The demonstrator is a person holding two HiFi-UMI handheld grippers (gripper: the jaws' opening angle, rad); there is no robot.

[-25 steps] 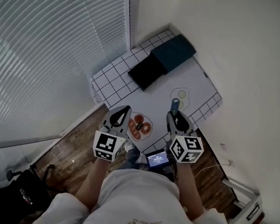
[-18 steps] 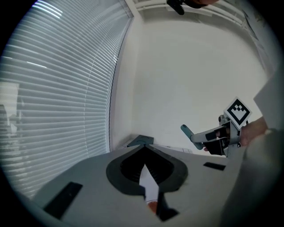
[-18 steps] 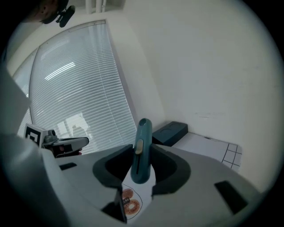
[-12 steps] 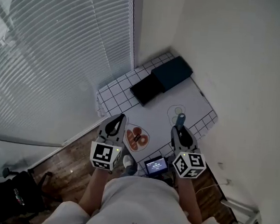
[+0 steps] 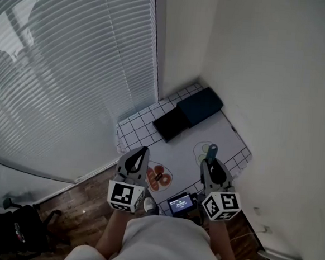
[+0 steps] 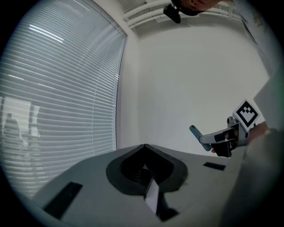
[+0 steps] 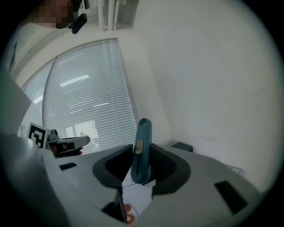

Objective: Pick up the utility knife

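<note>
The utility knife (image 7: pixel 142 148), blue with a yellow slider, is clamped upright between the 2 jaws of the right gripper (image 5: pixel 209 160). Its rounded end sticks out past the jaw tips. In the head view, it is held above the near right part of the white mat (image 5: pixel 180 148), well off the surface. The left gripper (image 6: pixel 144 146) has its 2 jaws drawn together at the tips with nothing between them, and it hangs over the mat's near left edge.

On the mat's far end lie a dark blue case (image 5: pixel 199 106) and a black case (image 5: pixel 171 123), just beside each other. Near the mat's near edge sits a plate (image 5: pixel 171 180) with orange pieces on it, and the left gripper covers its left rim from above. A thin printed ring (image 5: pixel 201 153) with a pale spot marks the mat's right side, partly hidden by the knife.

White blinds (image 5: pixel 71 80) hang to the left of the mat and a plain wall (image 5: pixel 278 79) stands to its right. Wood floor (image 5: pixel 83 210) lies on the near side of the mat. A small lit screen (image 5: pixel 180 202) shows between the 2 grippers.
</note>
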